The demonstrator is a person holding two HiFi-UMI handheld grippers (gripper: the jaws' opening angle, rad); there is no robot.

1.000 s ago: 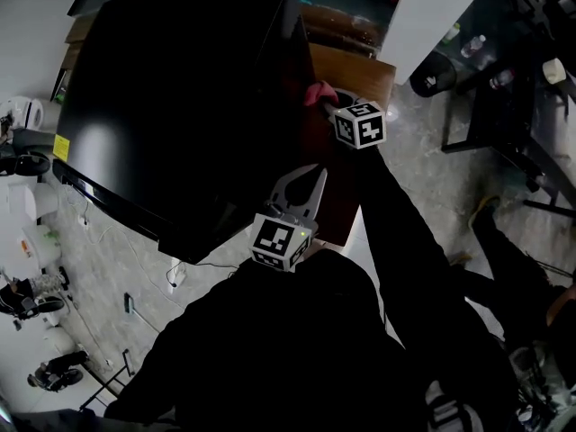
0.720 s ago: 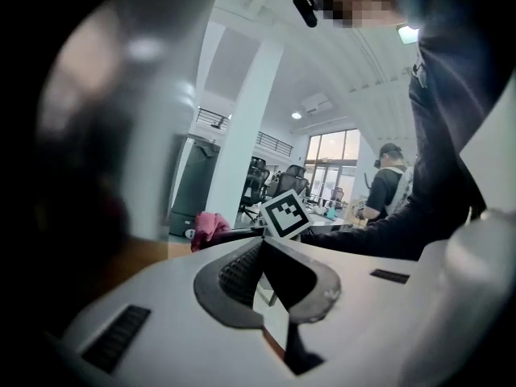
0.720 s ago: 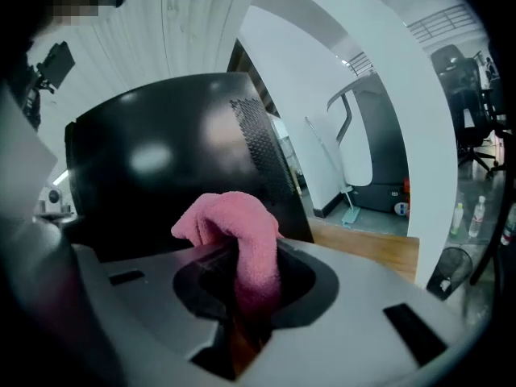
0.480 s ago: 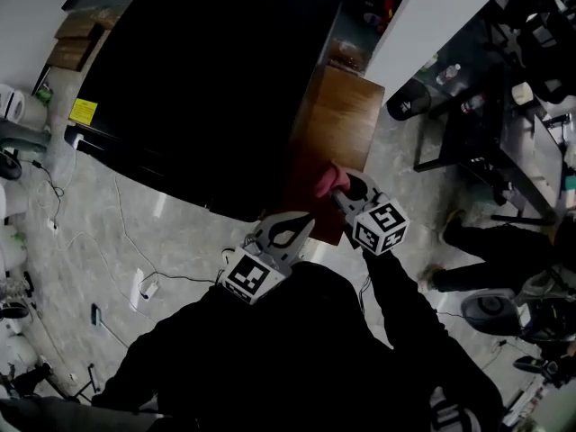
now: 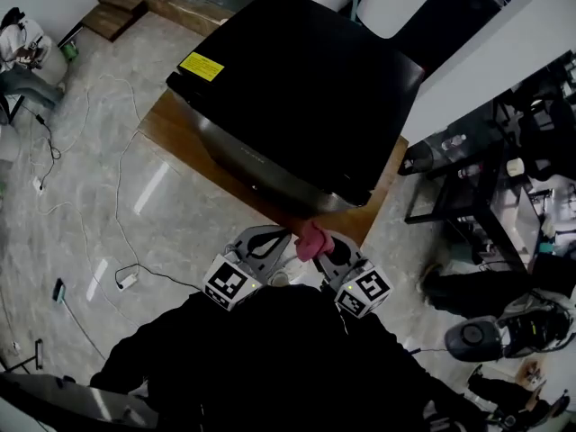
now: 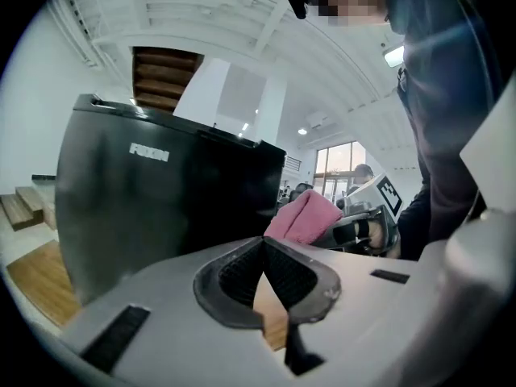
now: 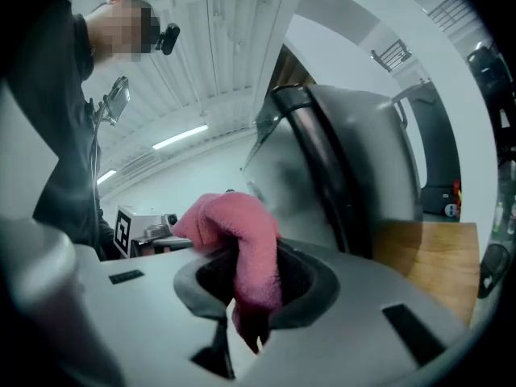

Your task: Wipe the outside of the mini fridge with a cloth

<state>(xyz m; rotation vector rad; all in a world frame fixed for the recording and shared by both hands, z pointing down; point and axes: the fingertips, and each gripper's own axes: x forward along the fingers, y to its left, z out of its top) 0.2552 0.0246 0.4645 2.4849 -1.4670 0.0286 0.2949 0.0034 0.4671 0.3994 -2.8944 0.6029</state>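
**Desk:** Where is the black, glossy, box-shaped mini fridge (image 5: 297,88) in this one?

**Photographer:** It stands on a low wooden platform (image 5: 166,124) on the grey stone floor (image 5: 81,205), seen from above. A yellow label (image 5: 202,66) sits at a far corner of its top. A person in dark sleeves holds both tools just off its near lower corner.

**Desk:** And the soft pink cloth (image 5: 312,241)?

**Photographer:** It is pinched in the right gripper (image 5: 322,244), whose jaws are closed on it. In the right gripper view the pink cloth (image 7: 234,216) bunches above the right gripper (image 7: 254,256) and one end hangs down behind the pads. The mini fridge (image 7: 347,168) rises close ahead. Whether cloth and fridge touch cannot be told.

**Desk:** What about the left gripper (image 5: 283,238)?

**Photographer:** It has nothing in it. The left gripper view shows the left gripper (image 6: 264,244) with its pads meeting at the tips. The pink cloth (image 6: 305,216) is just beyond them and the mini fridge (image 6: 161,208) is to the left.
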